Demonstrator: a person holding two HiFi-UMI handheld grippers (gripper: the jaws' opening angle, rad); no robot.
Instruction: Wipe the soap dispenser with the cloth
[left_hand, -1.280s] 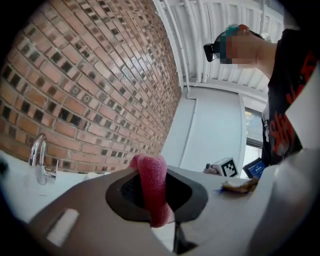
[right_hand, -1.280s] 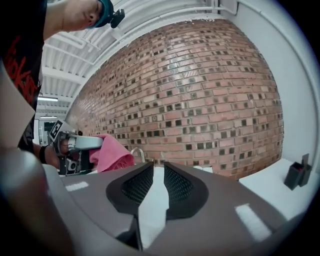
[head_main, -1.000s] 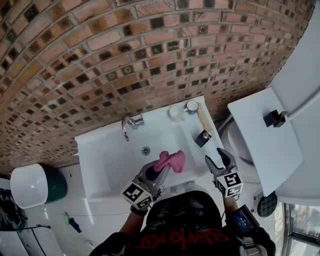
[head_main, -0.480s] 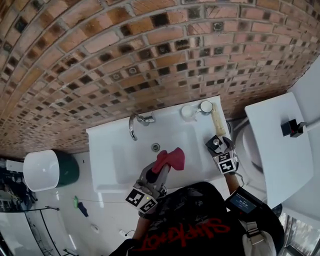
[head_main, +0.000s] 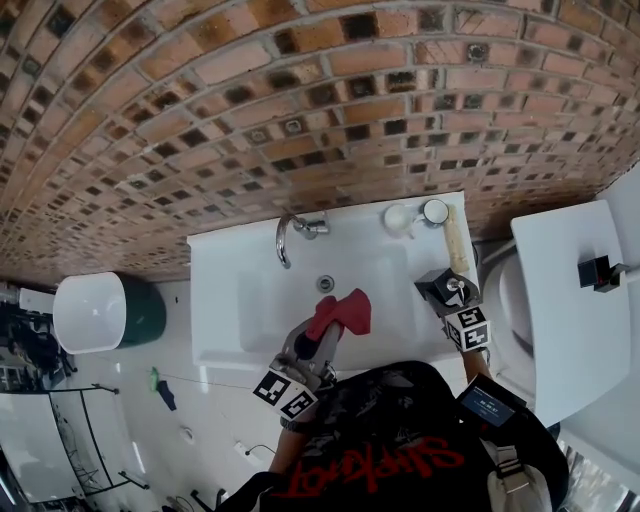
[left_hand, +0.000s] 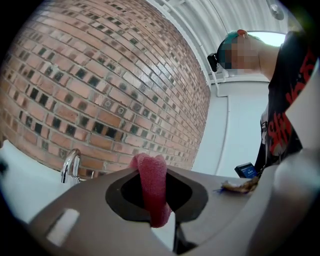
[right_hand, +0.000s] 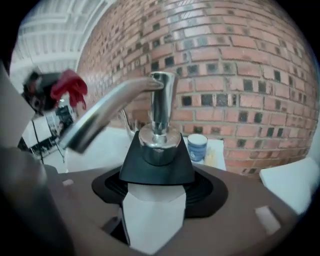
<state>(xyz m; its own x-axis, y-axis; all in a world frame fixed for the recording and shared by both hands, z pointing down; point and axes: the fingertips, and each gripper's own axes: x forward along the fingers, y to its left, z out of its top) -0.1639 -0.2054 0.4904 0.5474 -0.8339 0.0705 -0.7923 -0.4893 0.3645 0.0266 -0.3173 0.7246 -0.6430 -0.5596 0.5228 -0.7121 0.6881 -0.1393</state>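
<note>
The soap dispenser (head_main: 445, 286), with a white body, black shoulder and chrome pump, stands on the sink's right rim. My right gripper (head_main: 452, 297) reaches round it from the front. In the right gripper view the dispenser (right_hand: 157, 165) fills the space between the jaws of that gripper (right_hand: 155, 212), which are closing around it; I see no firm pinch. The red cloth (head_main: 342, 311) hangs over the basin, with my left gripper (head_main: 322, 335) shut on it. In the left gripper view a fold of cloth (left_hand: 152, 185) stands clamped in that gripper (left_hand: 156, 202).
The white sink (head_main: 250, 300) has a chrome tap (head_main: 290, 235) at the back. Two cups (head_main: 435, 211) and a wooden-handled brush (head_main: 458, 250) sit at its back right corner. A toilet (head_main: 560, 300) stands to the right, and a white bin (head_main: 90, 312) to the left, below the brick wall.
My right gripper has moved from the sink's front edge up to the dispenser and now surrounds it. The left gripper with the cloth has shifted only slightly.
</note>
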